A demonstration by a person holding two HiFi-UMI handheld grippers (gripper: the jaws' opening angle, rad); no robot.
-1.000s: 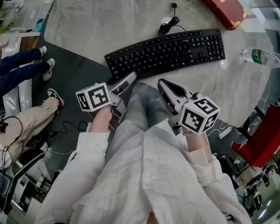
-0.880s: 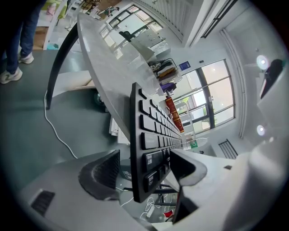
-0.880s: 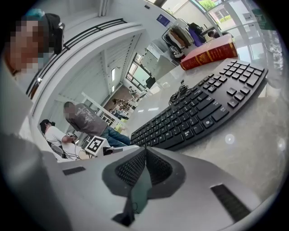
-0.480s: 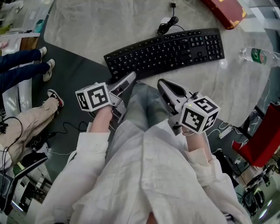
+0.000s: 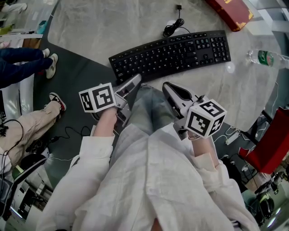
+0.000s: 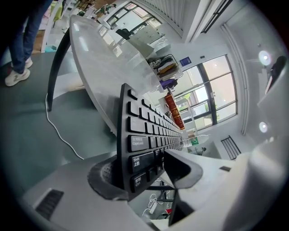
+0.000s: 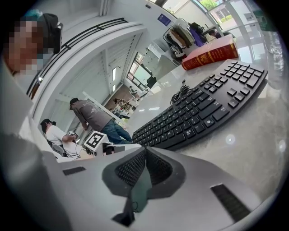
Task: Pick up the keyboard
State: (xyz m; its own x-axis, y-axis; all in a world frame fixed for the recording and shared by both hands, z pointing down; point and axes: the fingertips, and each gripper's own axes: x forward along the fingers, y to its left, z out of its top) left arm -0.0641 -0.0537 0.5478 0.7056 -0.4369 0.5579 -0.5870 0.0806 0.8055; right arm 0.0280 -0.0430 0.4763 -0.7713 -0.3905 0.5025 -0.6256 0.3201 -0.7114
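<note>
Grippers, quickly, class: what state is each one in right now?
Left gripper: closed on the near-left corner of the keyboard.
Right gripper: closed, holding nothing.

A pale marble table (image 5: 113,27) is carrying a black keyboard (image 5: 171,54), its coiled cable (image 5: 174,27), a red book (image 5: 232,11) and a water bottle (image 5: 266,58).
</note>
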